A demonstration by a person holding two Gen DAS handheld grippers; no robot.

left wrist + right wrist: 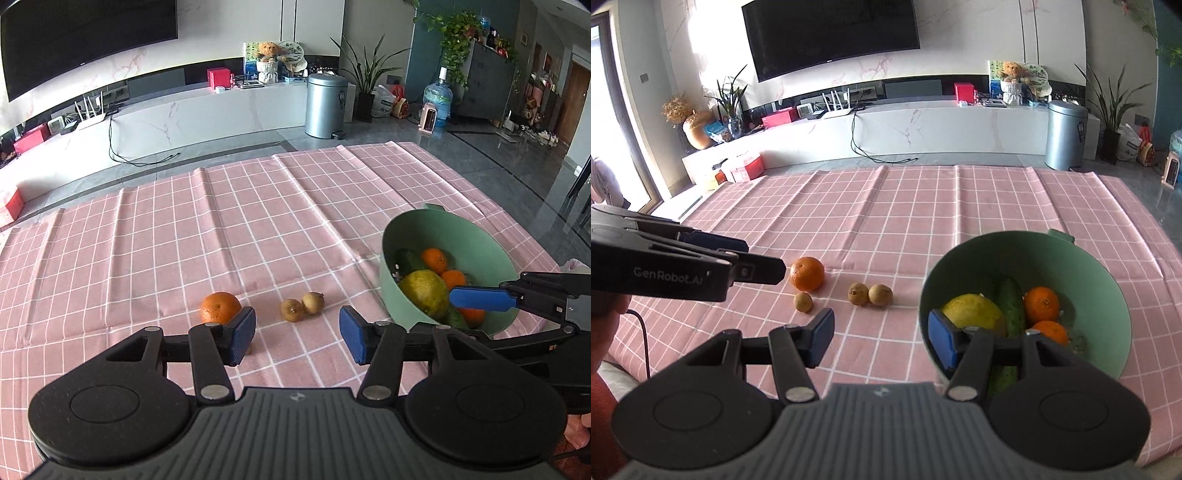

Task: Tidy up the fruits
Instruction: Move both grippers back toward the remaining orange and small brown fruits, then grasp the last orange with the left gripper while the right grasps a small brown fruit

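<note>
Both my left hand-held gripper and right hand-held gripper are wide and holding nothing, so I should go slowly for the orange at 11 o'clock and drop it in the green bowl at 2 o'clock.

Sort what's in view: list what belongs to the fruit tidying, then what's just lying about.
Part of the job:
- orange on the cloth
- three small brown fruits
- green bowl with oranges, a yellow fruit and cucumbers inside
- left hand-held gripper, open
- right hand-held gripper, open

Just around:
- trash bin
- TV
- teddy bear
- water jug
</note>
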